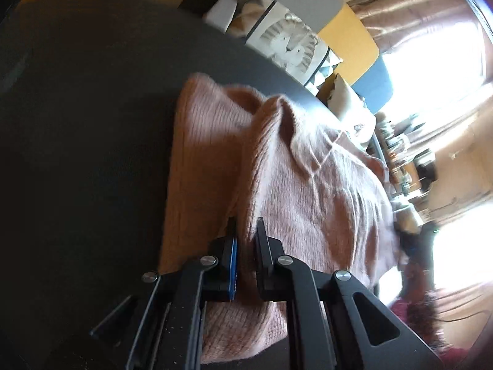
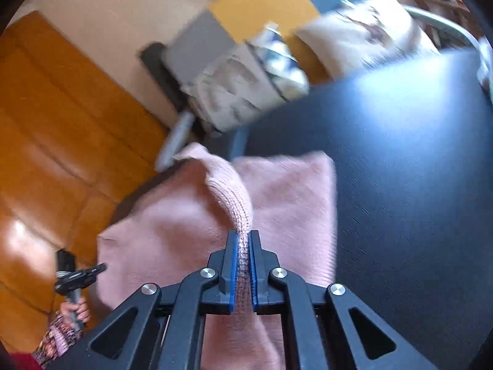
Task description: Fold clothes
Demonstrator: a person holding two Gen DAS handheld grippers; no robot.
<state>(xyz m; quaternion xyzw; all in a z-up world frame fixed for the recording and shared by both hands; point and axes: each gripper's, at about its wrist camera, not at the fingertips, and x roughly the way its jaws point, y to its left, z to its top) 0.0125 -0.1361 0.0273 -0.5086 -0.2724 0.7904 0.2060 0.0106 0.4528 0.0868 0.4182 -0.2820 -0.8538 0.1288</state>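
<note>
Lengthwise across the dark table (image 2: 400, 154), pink sweater (image 1: 308, 185), pinched by both tongs (image 1: 245, 228) (image 2: 243, 237)

Bare table (image 2: 400, 154) right of sweater (image 2: 292, 191) — far-edge clutter (image 2: 234, 92).

No legible text, labels, brands, numbers or signs in either wrist view.

Left wrist view: printed storage box (image 1: 289, 46) at 1 o'clock carries a drawn animal figure and geometric pattern only; no lettering readable. Shelf clutter at 3 o'clock is too blurred to read.

Right wrist view: the same kind of patterned box (image 2: 243, 83) at 12 o'clock is motion-blurred; no characters can be made out. Cushion (image 2: 363, 37) at 1 o'clock shows a blurred print, not readable as text.
</note>
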